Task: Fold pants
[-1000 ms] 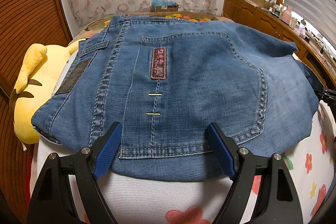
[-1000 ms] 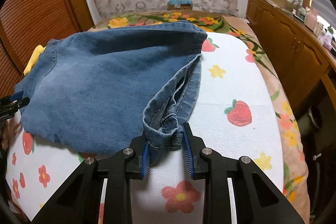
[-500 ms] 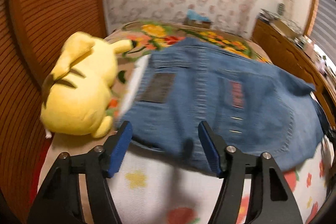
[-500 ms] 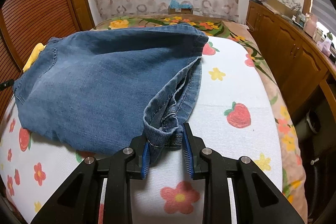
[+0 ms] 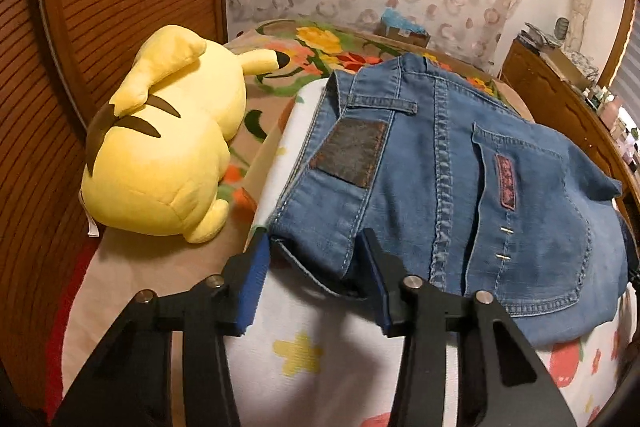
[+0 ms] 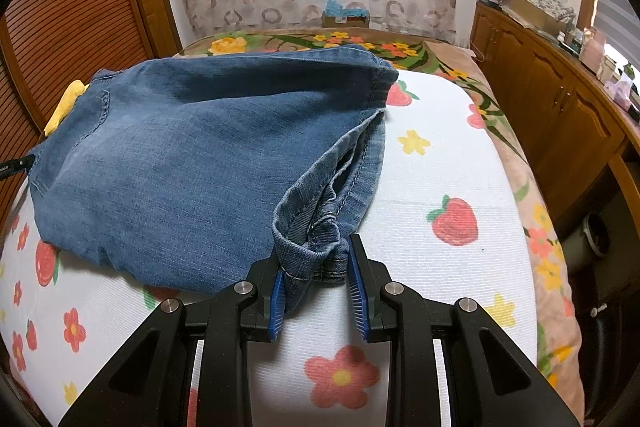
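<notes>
Pinching the bunched hem of the jeans (image 6: 208, 163) in my right gripper (image 6: 318, 281), pads tight on the denim, the folded pants spread beyond on the flowered sheet (image 6: 440, 155). My left gripper (image 5: 316, 267) straddles the waistband corner, jaws just closing, pads not clearly pressing yet. Yellow plush (image 5: 164, 147) sits left, just beside the jeans.

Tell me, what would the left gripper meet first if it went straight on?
Probably the jeans: their waistband corner already lies between the left gripper fingers, which have just been closing. Depth is unclear.
</notes>
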